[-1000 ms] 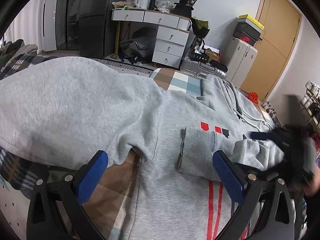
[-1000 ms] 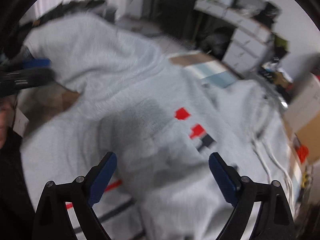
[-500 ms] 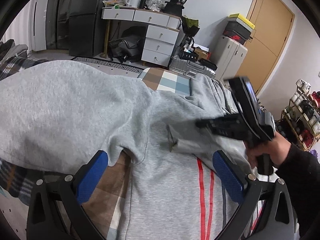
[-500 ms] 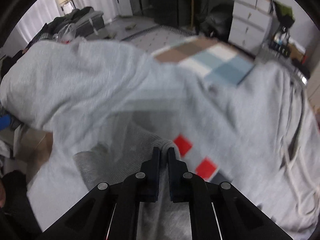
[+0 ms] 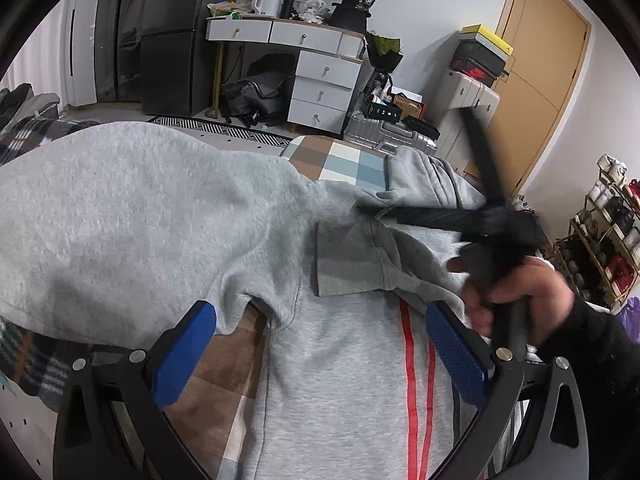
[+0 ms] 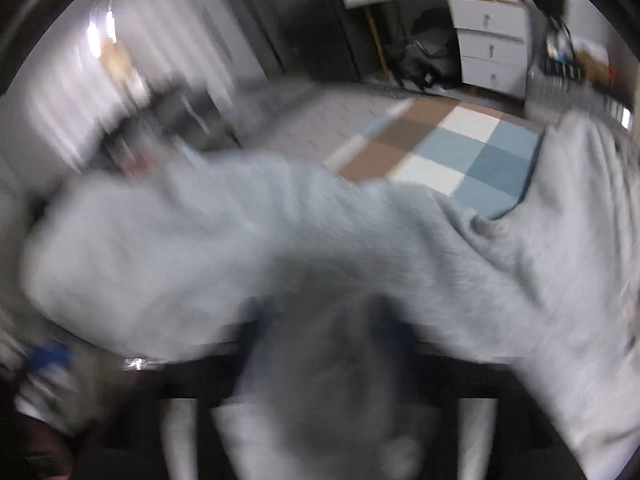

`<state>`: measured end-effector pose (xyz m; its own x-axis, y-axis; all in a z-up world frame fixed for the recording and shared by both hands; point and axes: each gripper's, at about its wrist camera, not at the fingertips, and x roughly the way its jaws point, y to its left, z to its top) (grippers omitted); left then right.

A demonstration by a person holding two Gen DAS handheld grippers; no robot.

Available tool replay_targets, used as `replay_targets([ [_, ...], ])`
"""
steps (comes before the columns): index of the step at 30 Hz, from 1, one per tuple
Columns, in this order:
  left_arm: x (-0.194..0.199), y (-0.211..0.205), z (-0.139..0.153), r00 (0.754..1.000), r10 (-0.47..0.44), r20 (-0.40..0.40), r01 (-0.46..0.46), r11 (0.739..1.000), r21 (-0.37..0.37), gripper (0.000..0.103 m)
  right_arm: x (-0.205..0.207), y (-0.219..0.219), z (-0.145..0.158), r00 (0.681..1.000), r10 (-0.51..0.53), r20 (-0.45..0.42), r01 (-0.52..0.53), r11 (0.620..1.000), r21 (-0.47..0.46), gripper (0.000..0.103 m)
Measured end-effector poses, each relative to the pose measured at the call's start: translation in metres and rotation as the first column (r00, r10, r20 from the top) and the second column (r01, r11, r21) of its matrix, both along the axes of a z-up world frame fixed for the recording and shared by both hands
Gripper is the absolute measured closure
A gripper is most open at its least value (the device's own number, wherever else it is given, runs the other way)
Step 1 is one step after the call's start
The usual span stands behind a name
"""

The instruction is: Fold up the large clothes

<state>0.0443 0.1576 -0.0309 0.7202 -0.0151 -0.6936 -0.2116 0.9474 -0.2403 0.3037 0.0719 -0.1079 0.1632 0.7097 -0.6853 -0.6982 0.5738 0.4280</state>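
Note:
A large grey hoodie with red stripes lies spread over a checked bed cover. One sleeve is folded across its chest, ending in a ribbed cuff. My left gripper hovers open over the hoodie's lower body near the armpit, holding nothing. A hand holds my right gripper just above the cuff. Its jaws are opening, spread wide, with nothing pressed between them. The right wrist view is blurred. It shows grey sleeve cloth lying loose between the dark fingers.
A plaid blanket lies under the hoodie's left edge. Beyond the bed stand a white dresser, a silver suitcase, a black fridge and a wooden door. A shoe rack stands at the right.
The right gripper was shut on the sleeve cuff half a second ago; its jaws now stand wide and the cuff lies across the chest. The left gripper has stayed put.

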Motion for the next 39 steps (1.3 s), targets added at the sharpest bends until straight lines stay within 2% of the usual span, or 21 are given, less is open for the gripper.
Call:
replay_targets([
  [2,0.0,0.002,-0.001,1.0,0.001,-0.005,-0.001,1.0,-0.008,0.001,-0.006,-0.035,0.021,0.998,-0.04,-0.047,0.049,0.98,0.193,0.0],
  [5,-0.002,0.002,0.0,1.0,0.001,-0.002,-0.001,1.0,-0.013,0.001,-0.027,-0.062,0.045,0.997,-0.08,0.004,0.078,0.977,0.198,0.0],
  [7,-0.005,0.005,0.003,1.0,0.01,0.009,-0.01,1.0,-0.018,0.001,-0.053,-0.064,0.048,0.983,-0.078,0.167,0.074,0.997,0.03,0.0],
  [9,-0.009,0.008,0.005,0.999,0.023,0.025,-0.022,0.999,-0.023,0.001,-0.08,-0.051,0.034,0.951,0.005,0.308,0.045,0.986,-0.157,0.0],
  [11,-0.011,0.013,0.006,0.999,0.042,0.034,-0.042,0.999,-0.026,0.001,-0.101,-0.036,0.017,0.927,0.099,0.363,0.009,0.959,-0.284,0.0],
  [15,-0.01,0.018,0.005,0.997,0.068,0.032,-0.067,0.997,-0.031,0.001,-0.123,0.0,-0.013,0.877,0.197,0.437,0.001,0.911,-0.412,0.005],
  [16,-0.01,0.02,0.004,0.997,0.074,0.033,-0.074,0.997,-0.029,0.001,-0.121,0.005,-0.02,0.878,0.201,0.435,0.003,0.906,-0.424,0.021],
  [17,-0.01,0.021,0.004,0.996,0.077,0.035,-0.076,0.997,-0.026,0.001,-0.119,0.008,-0.025,0.882,0.206,0.424,-0.002,0.901,-0.434,0.046],
  [19,-0.011,0.023,0.004,0.996,0.085,0.038,-0.084,0.996,-0.021,0.001,-0.118,0.023,-0.044,0.892,0.217,0.396,0.01,0.868,-0.496,0.073],
  [20,-0.011,0.024,0.004,0.996,0.086,0.04,-0.085,0.996,-0.024,0.001,-0.115,0.027,-0.051,0.893,0.21,0.399,0.026,0.859,-0.511,0.076],
  [21,-0.011,0.025,0.004,0.995,0.087,0.04,-0.086,0.996,-0.027,0.001,-0.114,0.028,-0.047,0.888,0.184,0.422,0.046,0.877,-0.479,0.078],
  [23,-0.013,0.03,0.004,0.995,0.094,0.043,-0.092,0.995,-0.043,0.001,-0.112,0.024,-0.035,0.908,0.106,0.405,0.07,0.915,-0.397,0.083],
  [24,-0.014,0.031,0.005,0.994,0.096,0.046,-0.094,0.994,-0.052,0.001,-0.111,0.015,-0.024,0.925,0.043,0.378,0.081,0.949,-0.306,0.083],
  [26,-0.017,0.032,0.007,0.994,0.097,0.057,-0.093,0.993,-0.066,0.001,-0.11,0.004,-0.012,0.954,-0.004,0.299,0.062,0.981,-0.184,0.083],
  [27,-0.017,0.032,0.008,0.993,0.097,0.064,-0.093,0.993,-0.069,0.001,-0.108,-0.008,-0.006,0.977,-0.02,0.213,0.039,0.996,-0.084,0.083],
  [29,-0.017,0.031,0.009,0.993,0.098,0.07,-0.094,0.993,-0.068,0.001,-0.106,-0.014,-0.011,0.993,-0.004,0.119,0.009,0.999,-0.043,0.082],
  [31,-0.015,0.028,0.008,0.994,0.087,0.065,-0.082,0.994,-0.071,0.001,-0.108,-0.013,-0.026,0.998,0.001,0.07,0.007,0.994,-0.112,0.076],
  [33,-0.014,0.025,0.007,0.995,0.081,0.06,-0.077,0.995,-0.064,0.001,-0.108,-0.01,-0.041,0.999,0.029,-0.046,-0.035,0.989,-0.145,0.046],
  [35,-0.013,0.024,0.007,0.995,0.075,0.061,-0.072,0.996,-0.059,0.001,-0.117,-0.017,-0.039,0.996,0.058,-0.074,-0.064,0.995,-0.077,0.0],
  [36,-0.013,0.024,0.007,0.995,0.073,0.063,-0.069,0.996,-0.057,0.001,-0.121,-0.019,-0.035,0.995,0.065,-0.074,-0.07,0.996,-0.06,0.0],
  [39,-0.013,0.026,0.007,0.994,0.081,0.066,-0.077,0.996,-0.053,0.001,-0.13,-0.046,-0.013,0.989,0.096,-0.109,-0.084,0.991,0.107,0.0],
])
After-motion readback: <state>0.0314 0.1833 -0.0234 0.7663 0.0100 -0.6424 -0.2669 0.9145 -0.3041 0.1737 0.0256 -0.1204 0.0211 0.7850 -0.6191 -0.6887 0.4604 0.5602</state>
